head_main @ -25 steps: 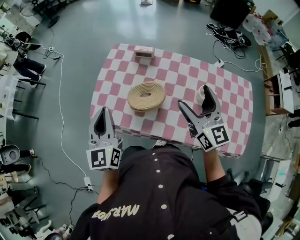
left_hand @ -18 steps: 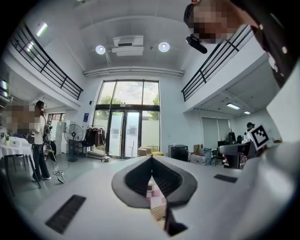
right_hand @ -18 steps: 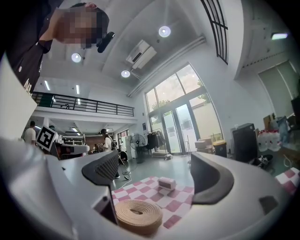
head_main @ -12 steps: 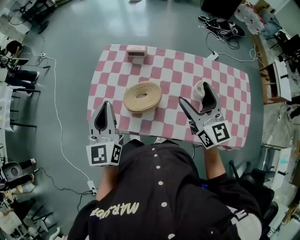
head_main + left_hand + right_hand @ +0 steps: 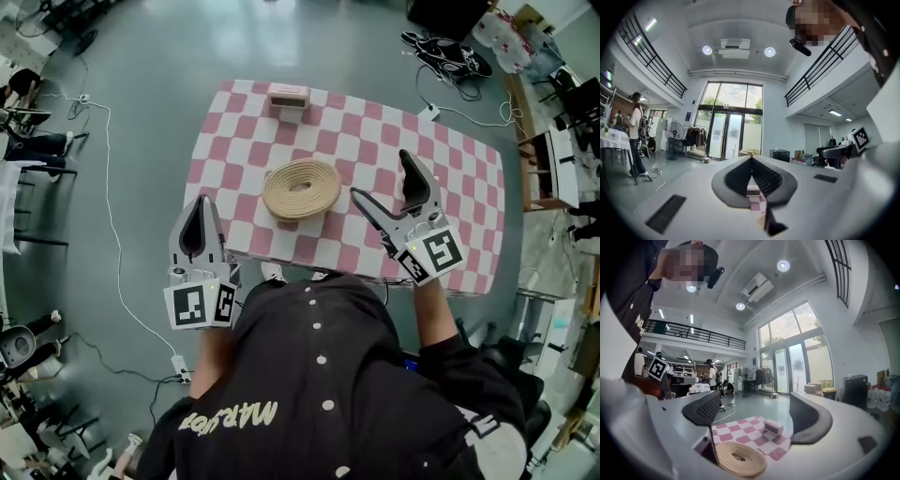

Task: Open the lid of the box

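A small pink box with its lid down stands at the far edge of the pink-checked table. In the right gripper view the box lies straight ahead between the jaws, well beyond them. My right gripper is open and empty over the table's near right part, just right of a round woven coil; that coil sits low in the right gripper view. My left gripper is shut, off the table's near left corner. In its own view the left gripper has its pads meeting, with the box glimpsed below.
Grey floor surrounds the table. A white cable runs along the floor at the left to a power strip. Another cable and shoes lie beyond the far right corner. Shelving stands at the right, and a seated person's legs show at the left.
Both grippers have moved forward toward the table. The right one now reaches further over the cloth beside the coil, and the white object seen by its right jaw no longer shows.
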